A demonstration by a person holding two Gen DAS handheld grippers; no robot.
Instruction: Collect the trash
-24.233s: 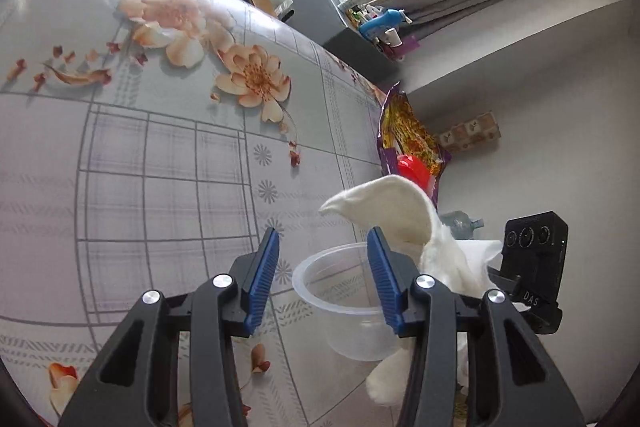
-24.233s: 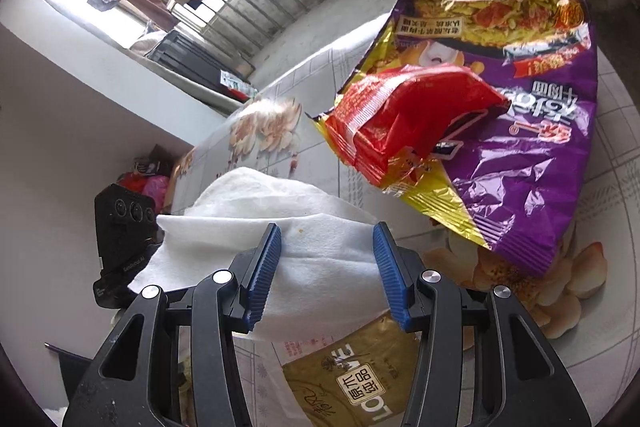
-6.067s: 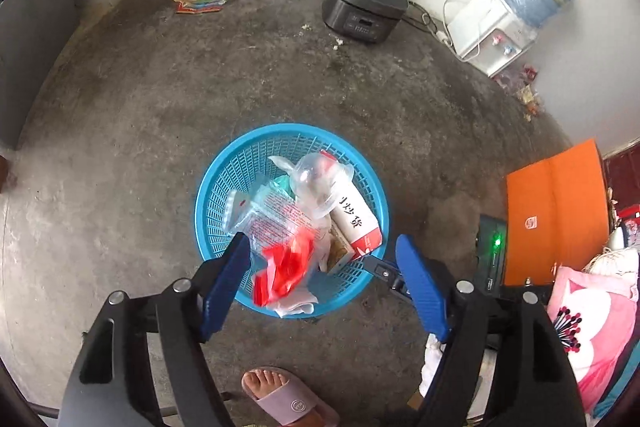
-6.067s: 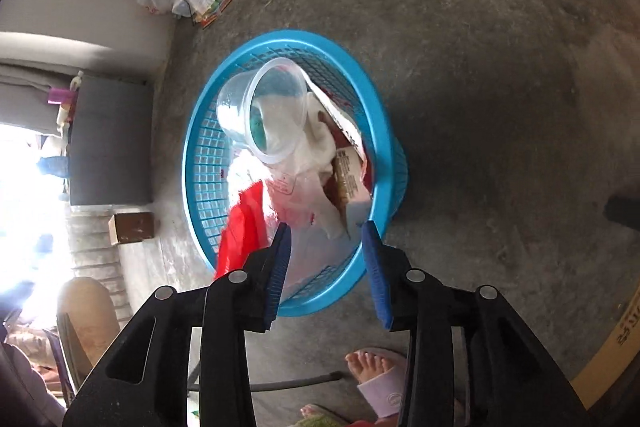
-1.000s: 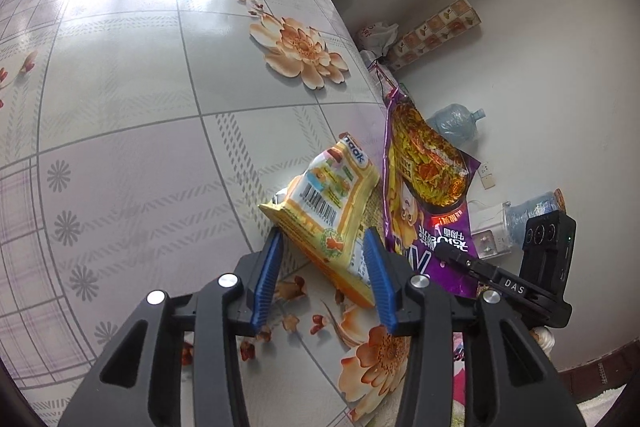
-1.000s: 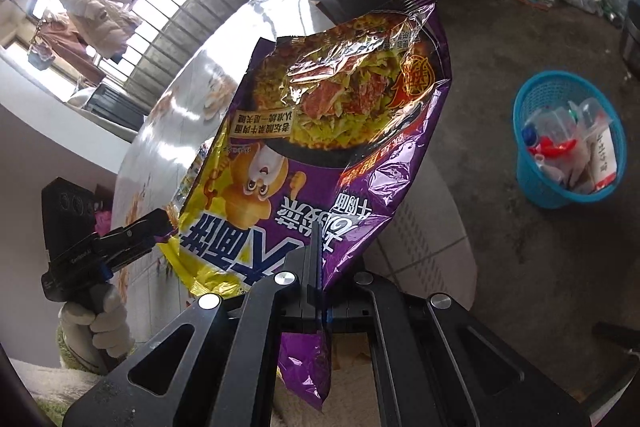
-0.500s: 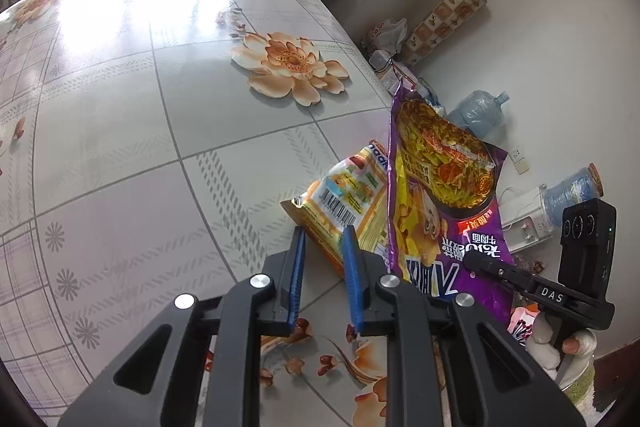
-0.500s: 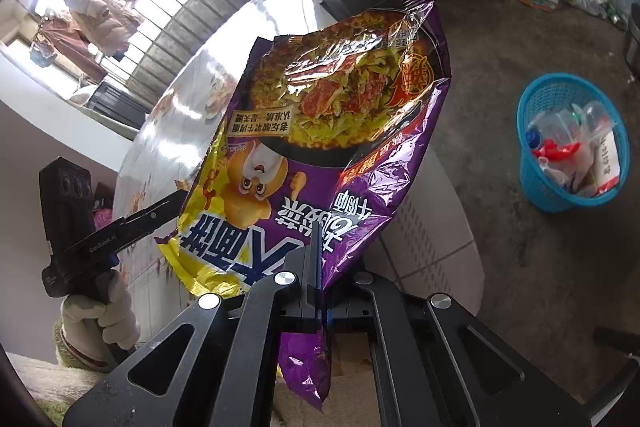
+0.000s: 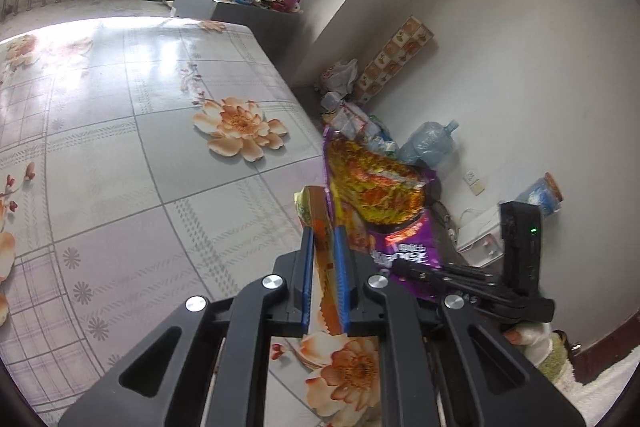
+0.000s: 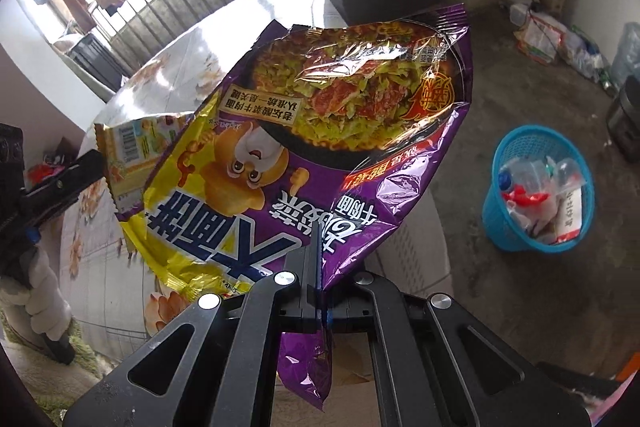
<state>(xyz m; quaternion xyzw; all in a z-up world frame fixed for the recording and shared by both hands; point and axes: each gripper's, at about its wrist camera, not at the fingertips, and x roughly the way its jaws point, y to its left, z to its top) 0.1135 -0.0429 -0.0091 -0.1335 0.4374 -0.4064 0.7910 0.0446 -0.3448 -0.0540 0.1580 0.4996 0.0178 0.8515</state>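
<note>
Floral tabletop (image 9: 120,167) edge: my left gripper (image 9: 323,275) pinches the yellow wrapper (image 9: 320,227), my right gripper (image 10: 318,267) clamps the purple bag (image 10: 320,131), both lifted for the basket (image 10: 538,187).

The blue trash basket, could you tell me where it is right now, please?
In the right wrist view the blue basket stands on the concrete floor at far right, beyond the purple bag clamped in the right gripper.

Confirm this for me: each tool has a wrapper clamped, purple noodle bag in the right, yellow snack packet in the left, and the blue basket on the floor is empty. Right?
Not quite. The blue basket is not empty: the right wrist view shows it filled with trash. The rest holds: the right tool clamps the purple noodle bag, and the left tool clamps the yellow snack packet.
</note>
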